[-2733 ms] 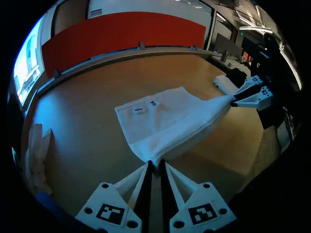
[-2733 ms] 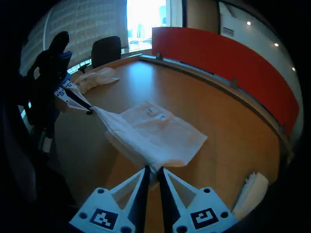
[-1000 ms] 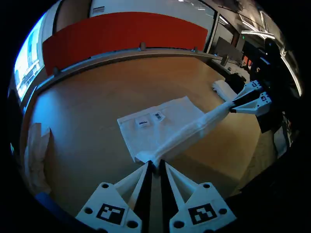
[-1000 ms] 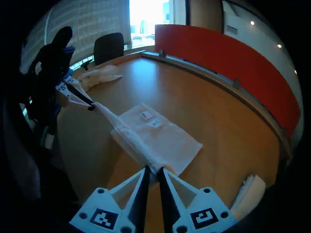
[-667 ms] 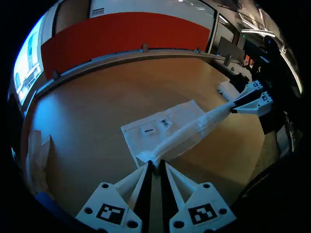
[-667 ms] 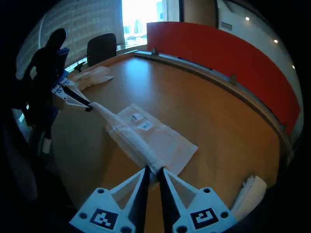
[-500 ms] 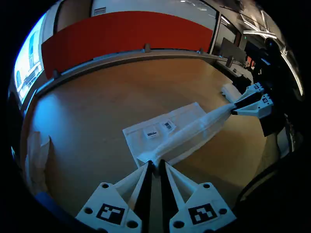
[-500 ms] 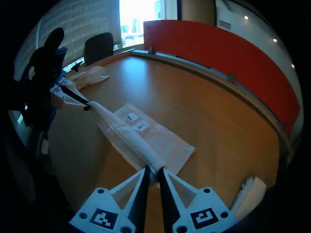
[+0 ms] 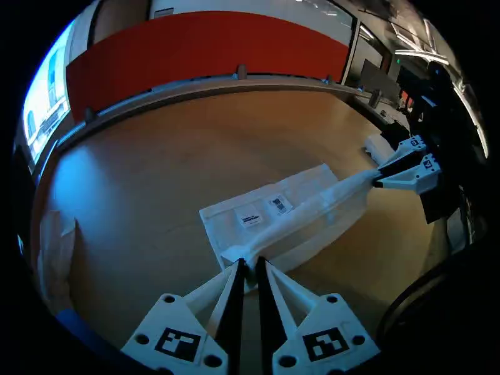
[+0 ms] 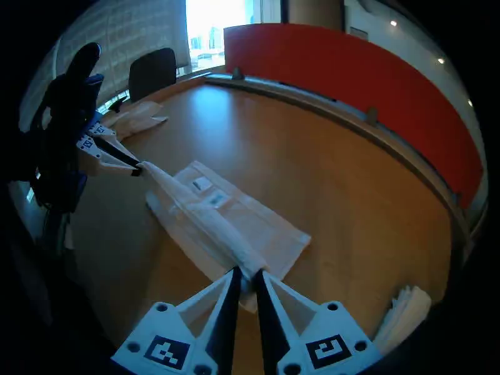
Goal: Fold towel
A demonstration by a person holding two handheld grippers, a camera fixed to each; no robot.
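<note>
Left tongs (image 9: pixel 249 267) and right tongs (image 10: pixel 245 276) stay clamped on 2 corners of the white towel (image 9: pixel 284 209), its edge taut between them. That edge has travelled across the half lying on the table (image 9: pixel 144 169), so the fold looks nearly ready to lay down.

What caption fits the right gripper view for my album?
Right gripper and left gripper stretch a white towel over a table.

White towel (image 9: pixel 294 212), orange-brown tabletop (image 9: pixel 156 156), red partition (image 9: pixel 200 50), black chair (image 10: pixel 152 76); left gripper (image 9: pixel 249 265) and right gripper (image 10: pixel 245 273) white, bearing black-and-white square-patterned markers (image 9: pixel 180 344).
</note>
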